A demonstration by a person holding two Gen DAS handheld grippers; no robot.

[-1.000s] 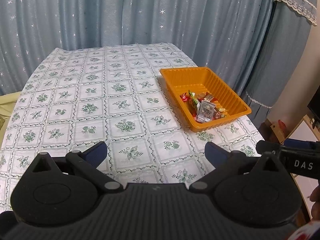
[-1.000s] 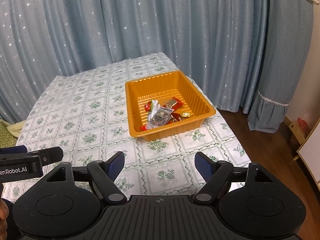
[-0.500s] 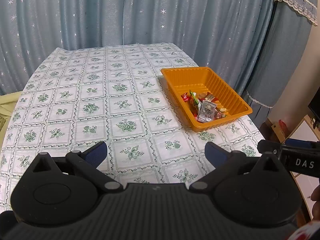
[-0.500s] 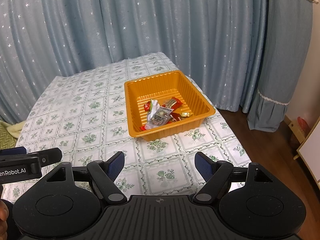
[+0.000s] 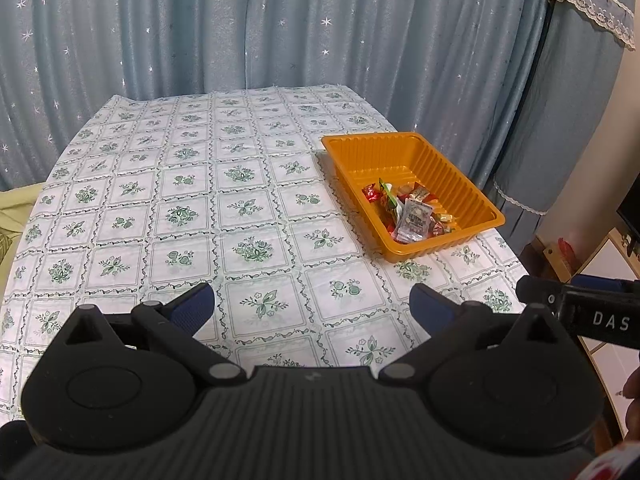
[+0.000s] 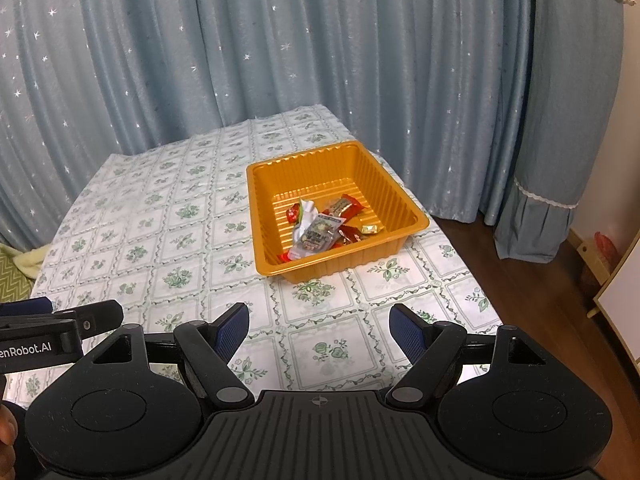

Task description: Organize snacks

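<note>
An orange ribbed plastic tray sits near the right edge of a table with a floral checked cloth. Several wrapped snacks lie in a heap in its near half, red, green and silver packets among them. My left gripper hovers open over the cloth at the near edge, well short of the tray and left of it. My right gripper is open too, nothing between its blue pads, with the tray straight ahead. Each gripper shows at the edge of the other's view.
Blue star-patterned curtains hang behind the table. A wooden floor and light furniture lie to the right. A yellow-green cushion sits at the table's left.
</note>
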